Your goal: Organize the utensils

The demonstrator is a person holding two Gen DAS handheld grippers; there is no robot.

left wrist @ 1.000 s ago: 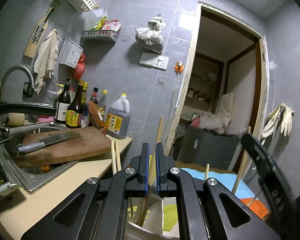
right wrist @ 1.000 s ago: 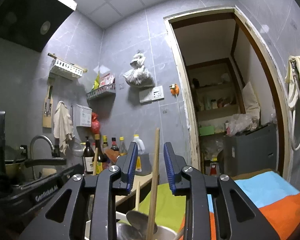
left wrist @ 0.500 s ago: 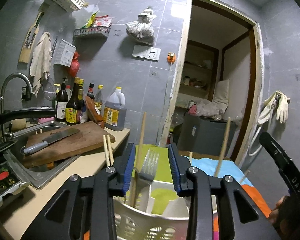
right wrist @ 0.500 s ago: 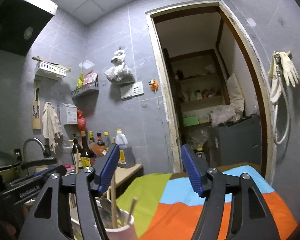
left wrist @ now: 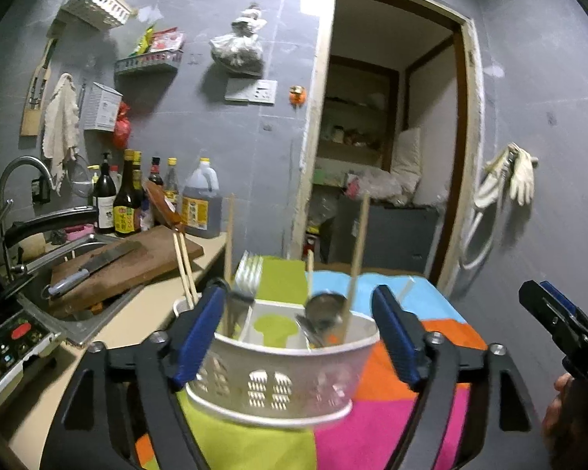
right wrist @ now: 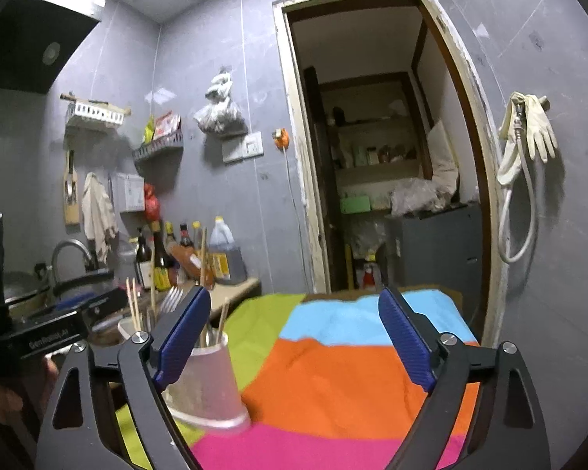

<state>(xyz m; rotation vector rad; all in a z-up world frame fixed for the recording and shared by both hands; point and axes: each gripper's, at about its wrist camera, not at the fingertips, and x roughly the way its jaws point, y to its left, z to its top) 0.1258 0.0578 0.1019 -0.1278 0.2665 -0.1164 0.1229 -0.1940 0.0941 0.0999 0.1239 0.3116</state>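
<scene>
A white perforated utensil holder (left wrist: 278, 372) stands on a colourful cloth (left wrist: 372, 423). A fork (left wrist: 249, 274), a spoon (left wrist: 325, 307) and wooden chopsticks (left wrist: 356, 254) stand upright in its compartments. My left gripper (left wrist: 298, 337) is low in front of the holder with its jaws opening wide. The holder's rim shows between the blue pads, which do not press on it. My right gripper (right wrist: 296, 340) is also opening, over bare cloth (right wrist: 333, 372), with nothing between its fingers. The holder (right wrist: 205, 380) sits just left of its left finger.
To the left a counter (left wrist: 137, 313) carries a cutting board (left wrist: 137, 262) with a cleaver (left wrist: 90, 266), a sink (left wrist: 70, 309), sauce bottles (left wrist: 125, 196) and a cooker panel (left wrist: 8, 348). An open doorway (left wrist: 388, 156) lies ahead. Gloves (left wrist: 521, 172) hang on the right wall.
Both grippers went from nearly shut to wide open and drew back from the holder. The utensils that were between their jaws now stand free in the holder.
</scene>
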